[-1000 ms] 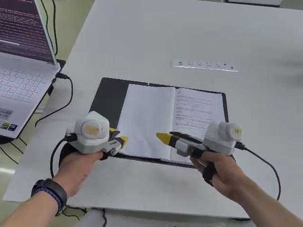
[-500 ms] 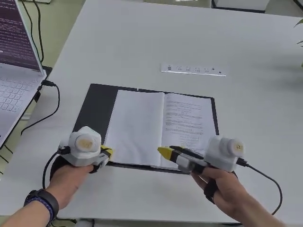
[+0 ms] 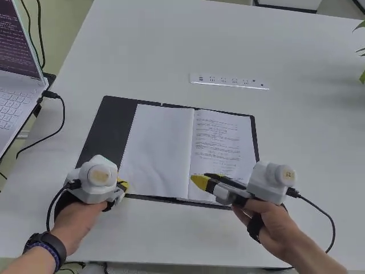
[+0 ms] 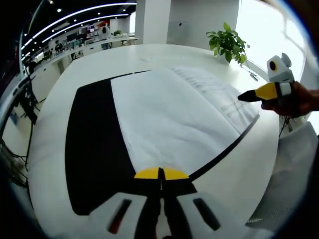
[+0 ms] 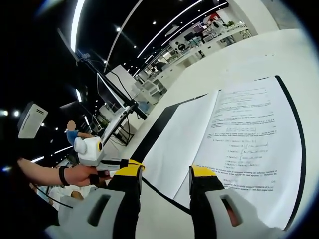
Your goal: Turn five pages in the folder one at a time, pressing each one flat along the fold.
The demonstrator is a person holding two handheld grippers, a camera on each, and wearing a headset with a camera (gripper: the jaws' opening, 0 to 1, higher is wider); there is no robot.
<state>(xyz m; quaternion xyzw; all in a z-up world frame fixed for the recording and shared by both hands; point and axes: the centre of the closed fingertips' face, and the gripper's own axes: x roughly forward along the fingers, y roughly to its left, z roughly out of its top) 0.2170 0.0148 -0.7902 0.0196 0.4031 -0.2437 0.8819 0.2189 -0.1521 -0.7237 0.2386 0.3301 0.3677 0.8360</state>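
Your open black folder (image 3: 105, 134) lies flat on the white table (image 3: 171, 40), a blank white page (image 3: 157, 151) on its left, a printed page (image 3: 222, 142) on its right. Your left gripper (image 3: 121, 186), yellow tips pressed together, sits at the folder's near left corner. Your right gripper (image 3: 199, 181), jaws spread with nothing between them, points over the printed page's near edge.
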